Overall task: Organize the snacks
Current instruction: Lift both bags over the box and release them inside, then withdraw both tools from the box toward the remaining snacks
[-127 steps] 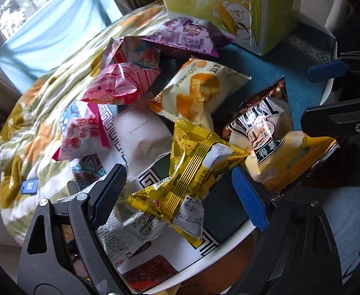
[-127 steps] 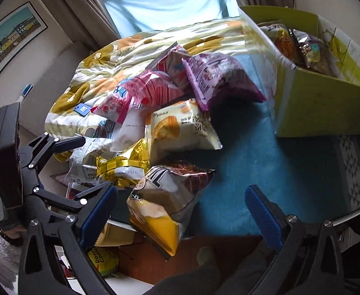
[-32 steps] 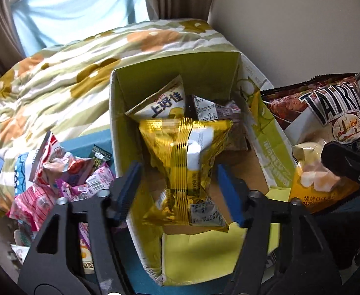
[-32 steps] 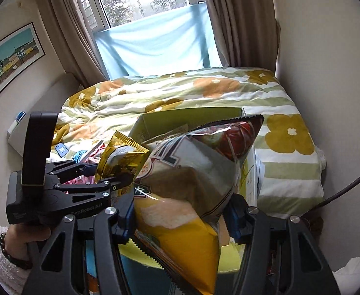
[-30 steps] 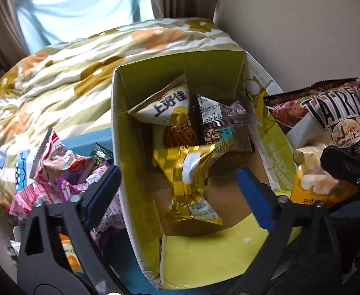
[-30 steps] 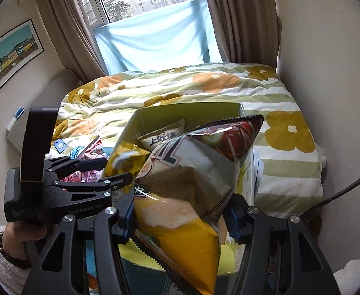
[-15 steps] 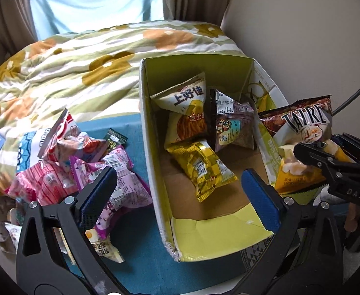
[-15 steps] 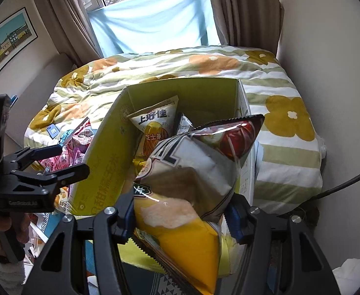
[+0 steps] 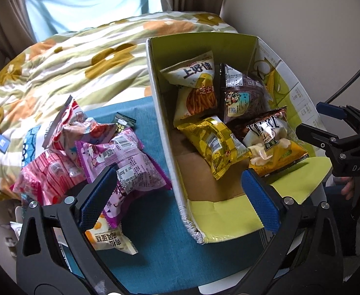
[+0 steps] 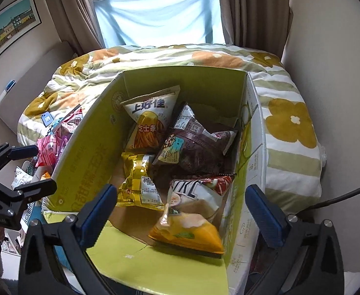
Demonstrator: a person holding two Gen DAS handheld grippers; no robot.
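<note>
Jaws: both sets spread wide, empty; we hold left gripper [image 9: 177, 196] and right gripper [image 10: 180, 211] over the yellow-green box [image 10: 81, 172]. Boxed: four bags, gathered for tidiness. Loose: pink and purple packets [image 9: 121, 162] on the surface, awaiting collection.

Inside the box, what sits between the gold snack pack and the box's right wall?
The chip bag lies between the gold snack pack and the right wall of the box; the right wrist view shows it best.

Teal table [image 9: 155, 243] – green box [image 9: 166, 132], loose snack packets [image 9: 121, 157]
</note>
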